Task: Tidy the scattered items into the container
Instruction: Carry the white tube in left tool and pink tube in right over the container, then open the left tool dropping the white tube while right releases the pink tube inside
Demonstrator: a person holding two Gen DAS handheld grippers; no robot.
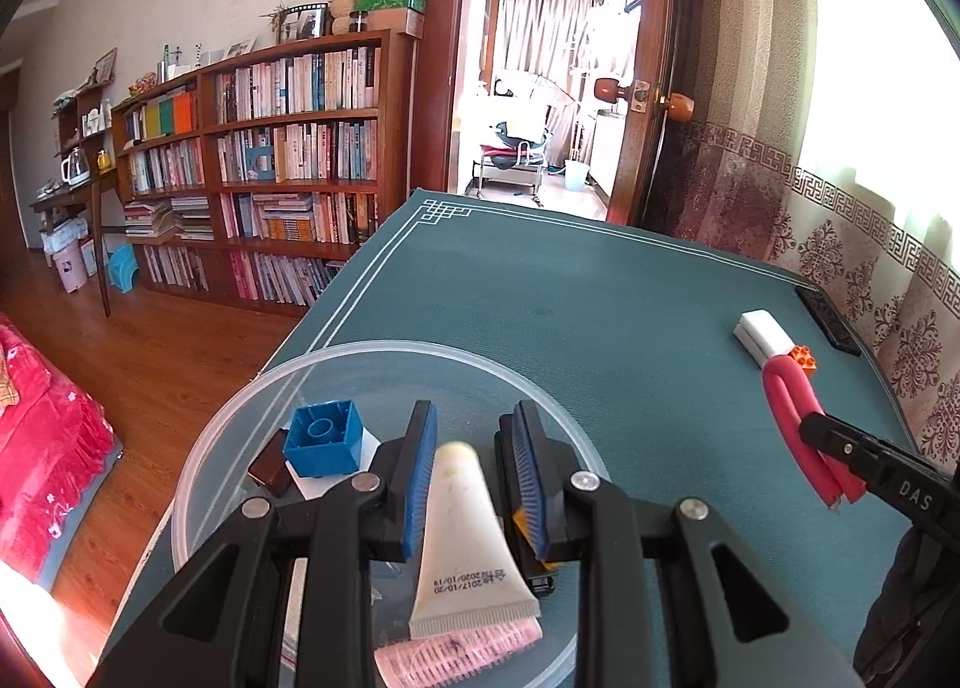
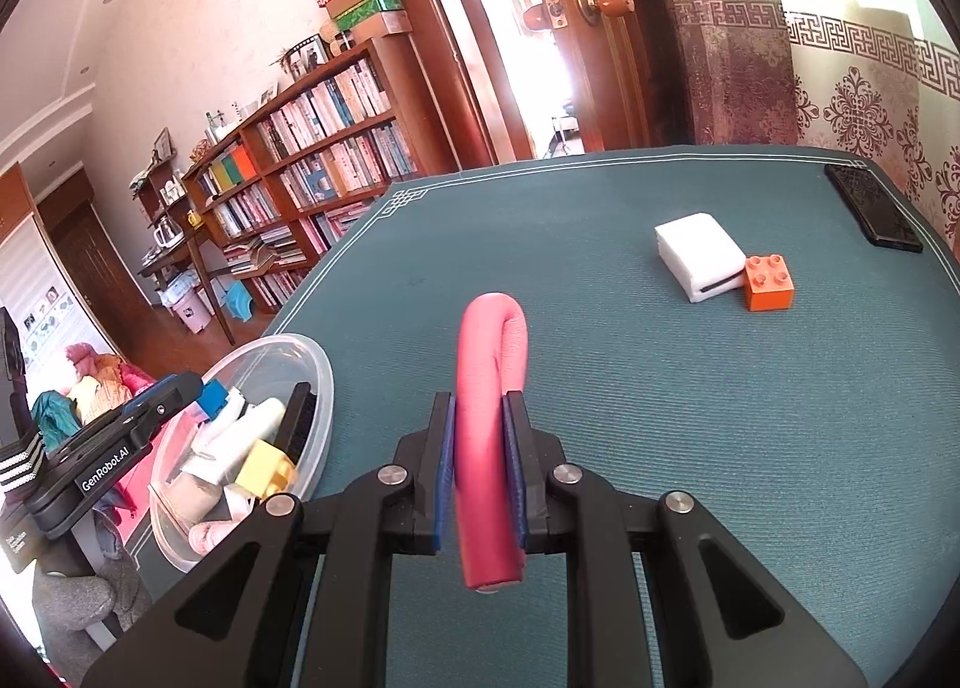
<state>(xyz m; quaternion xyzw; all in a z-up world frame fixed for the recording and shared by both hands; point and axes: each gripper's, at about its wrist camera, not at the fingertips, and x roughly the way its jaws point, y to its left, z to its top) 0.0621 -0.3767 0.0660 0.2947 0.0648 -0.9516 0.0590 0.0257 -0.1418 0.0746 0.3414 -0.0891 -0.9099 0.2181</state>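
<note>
A clear plastic bowl (image 1: 384,349) (image 2: 318,370) sits at the table's near left corner. In it lie a blue brick (image 1: 324,439), a yellow brick (image 2: 267,469), a pink hair roller (image 1: 456,652) and a cream tube (image 1: 465,532). My left gripper (image 1: 474,418) (image 2: 249,397) hangs open over the bowl; the tube lies between its fingers with a gap on the right side. My right gripper (image 2: 480,406) (image 1: 822,430) is shut on a bent red foam rod (image 2: 489,364) (image 1: 786,406), held above the cloth. A white block (image 2: 699,256) and an orange brick (image 2: 768,283) touch each other at the far right.
A teal cloth (image 2: 660,418) covers the table. A black phone (image 2: 873,208) (image 1: 831,319) lies at the far right edge by the curtain. A bookshelf (image 1: 288,160) and an open door stand beyond the table; the floor drops off on the left.
</note>
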